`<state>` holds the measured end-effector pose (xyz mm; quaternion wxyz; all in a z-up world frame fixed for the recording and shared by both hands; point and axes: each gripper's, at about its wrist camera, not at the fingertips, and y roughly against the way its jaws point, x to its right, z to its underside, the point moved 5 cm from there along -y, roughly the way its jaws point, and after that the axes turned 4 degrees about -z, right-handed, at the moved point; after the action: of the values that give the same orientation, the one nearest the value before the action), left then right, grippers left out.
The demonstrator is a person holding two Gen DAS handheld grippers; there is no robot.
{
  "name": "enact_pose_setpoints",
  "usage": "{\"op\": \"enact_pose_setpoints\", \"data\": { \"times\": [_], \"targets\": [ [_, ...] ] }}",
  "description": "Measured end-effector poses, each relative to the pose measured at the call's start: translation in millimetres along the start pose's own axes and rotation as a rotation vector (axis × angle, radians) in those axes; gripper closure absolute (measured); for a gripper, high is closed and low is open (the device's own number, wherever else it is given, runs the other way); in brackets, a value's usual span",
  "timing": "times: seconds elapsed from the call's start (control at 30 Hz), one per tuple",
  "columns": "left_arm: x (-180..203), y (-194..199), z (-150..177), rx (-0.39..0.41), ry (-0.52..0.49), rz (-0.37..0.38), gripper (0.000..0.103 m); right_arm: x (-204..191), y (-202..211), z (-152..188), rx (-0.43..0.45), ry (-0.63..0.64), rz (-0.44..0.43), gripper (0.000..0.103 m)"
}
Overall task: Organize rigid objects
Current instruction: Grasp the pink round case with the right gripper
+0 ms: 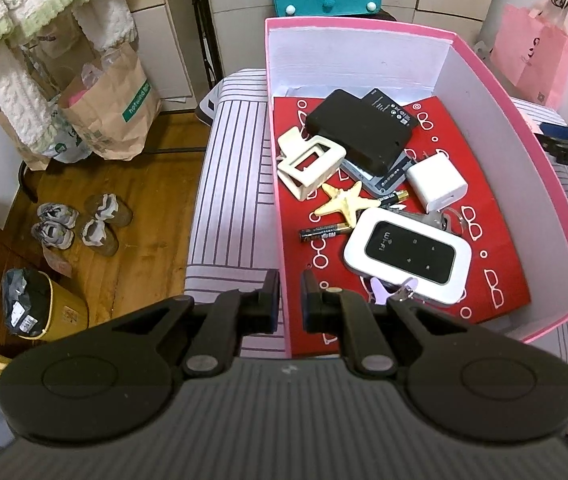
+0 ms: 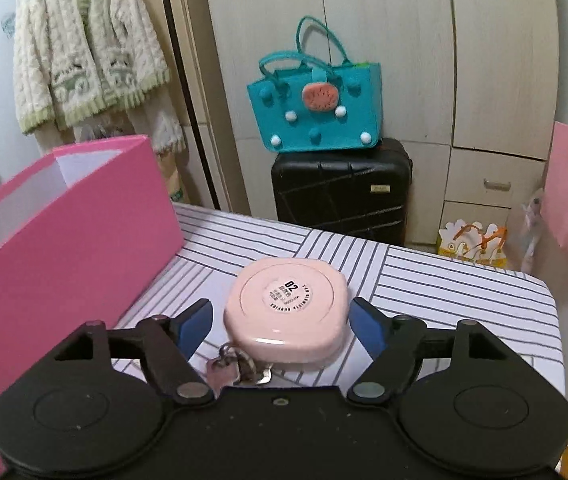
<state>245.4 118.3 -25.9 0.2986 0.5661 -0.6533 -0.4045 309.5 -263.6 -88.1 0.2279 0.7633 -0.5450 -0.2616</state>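
I hold a tool in each hand above a bench covered in a white cloth with dark stripes (image 2: pixel 424 280). My right tool (image 2: pixel 279 326) has its blue-padded fingers spread wide apart on either side of a pink, rounded-square cosmetic compact (image 2: pixel 288 308), which lies flat on the cloth with a round label facing up; neither pad looks to be touching it yet. A small keyring or charm (image 2: pixel 229 366) lies just beside the compact, close under the tool. I judge this to be the grasping step: the next move calls for bringing the fingers together on the compact's sides, lifting it, and carrying it left over the wall of the open pink box (image 2: pixel 67 248) that stands near it. My left tool (image 1: pixel 288 300) hovers at the box's near left corner, fingers a narrow gap apart and holding nothing. Inside the box, on a red patterned liner, lie a white wi-fi router (image 1: pixel 408 254), a white charger plug (image 1: pixel 436 184), a cream hair claw (image 1: pixel 308 162), a yellow starfish (image 1: pixel 344 202), two batteries and a black rectangular device (image 1: pixel 358 130). The box's tall wall must be cleared, and the keyring could catch. Beyond the bench stand a black suitcase (image 2: pixel 342 192) with a teal felt bag (image 2: pixel 316 108) on top.
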Motion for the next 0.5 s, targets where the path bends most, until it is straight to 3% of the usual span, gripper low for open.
{"op": "enact_pose_setpoints", "data": {
  "times": [0.17, 0.4, 0.5],
  "targets": [
    [0, 4, -2, 0.005, -0.011, -0.001, 0.094, 0, -21, -5, -0.066, -0.023, 0.050, 0.021],
    [0, 3, -8, -0.028, -0.022, 0.023, 0.094, 4, -29, -11, -0.094, -0.068, 0.060, 0.025],
    [-4, 2, -10, -0.037, -0.017, 0.039, 0.094, 1, -15, -18, -0.058, -0.067, 0.049, 0.025]
  ]
}}
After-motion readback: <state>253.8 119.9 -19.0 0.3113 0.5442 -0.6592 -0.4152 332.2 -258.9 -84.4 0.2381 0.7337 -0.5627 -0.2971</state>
